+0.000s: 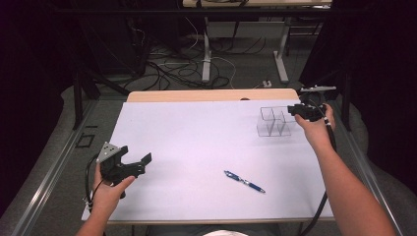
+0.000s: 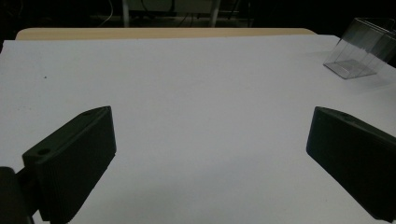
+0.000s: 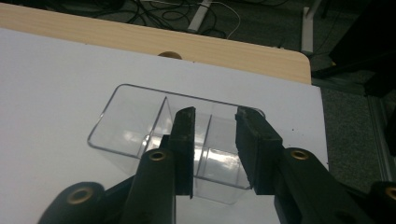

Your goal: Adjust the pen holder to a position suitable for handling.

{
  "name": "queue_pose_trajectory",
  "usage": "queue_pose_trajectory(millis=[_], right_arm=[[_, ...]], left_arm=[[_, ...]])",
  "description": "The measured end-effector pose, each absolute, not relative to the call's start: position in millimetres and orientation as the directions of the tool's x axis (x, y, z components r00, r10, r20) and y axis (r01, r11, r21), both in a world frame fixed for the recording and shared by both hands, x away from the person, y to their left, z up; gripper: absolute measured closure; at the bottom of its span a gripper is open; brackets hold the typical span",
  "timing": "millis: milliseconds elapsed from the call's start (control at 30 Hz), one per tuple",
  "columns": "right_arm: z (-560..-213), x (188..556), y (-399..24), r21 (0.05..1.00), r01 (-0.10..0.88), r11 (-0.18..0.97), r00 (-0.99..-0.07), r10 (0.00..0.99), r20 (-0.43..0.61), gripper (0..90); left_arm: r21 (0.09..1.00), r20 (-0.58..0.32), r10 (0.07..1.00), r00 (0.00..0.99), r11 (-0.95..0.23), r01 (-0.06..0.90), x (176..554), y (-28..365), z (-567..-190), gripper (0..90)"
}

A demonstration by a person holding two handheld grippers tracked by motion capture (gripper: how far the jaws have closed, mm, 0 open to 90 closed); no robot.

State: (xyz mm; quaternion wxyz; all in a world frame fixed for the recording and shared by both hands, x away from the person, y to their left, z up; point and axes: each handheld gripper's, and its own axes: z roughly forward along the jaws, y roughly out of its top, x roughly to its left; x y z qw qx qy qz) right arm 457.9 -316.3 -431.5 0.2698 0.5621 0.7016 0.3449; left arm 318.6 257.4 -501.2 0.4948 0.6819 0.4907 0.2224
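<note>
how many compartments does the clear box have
2. The clear plastic divided box sits at the table's far right; in the right gripper view one compartment lies left of the inner wall and the other right of it, between the right gripper's fingers.

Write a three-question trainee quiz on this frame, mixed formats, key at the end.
1. True or false: the blue pen lies inside the clear box.
2. Which gripper is at the clear box? A) left gripper B) right gripper
3. Fill in: the left gripper's jaws stand wide ____ over the white sheet.

Key: 1 false, it lies on the sheet, apart from the box. 2 B, one jaw reaches into a compartment. 3 open.
</note>
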Motion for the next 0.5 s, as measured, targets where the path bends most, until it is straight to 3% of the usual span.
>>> queue_pose_trajectory(millis=[300,500], right_arm=[[-438.4,474.1,-330.2,0.771,0.631,0.082,-0.163,0.986,0.029,82.6],[-442.3,481.1,-337.5,0.753,0.655,0.060,-0.129,0.991,0.034,84.5]], left_arm=[[0.889,-0.185,0.890,0.417,-0.029,0.458,318.7,257.7,-501.8,1.5],[0.889,-0.182,0.891,0.415,-0.031,0.456,319.0,257.8,-502.1,1.5]])
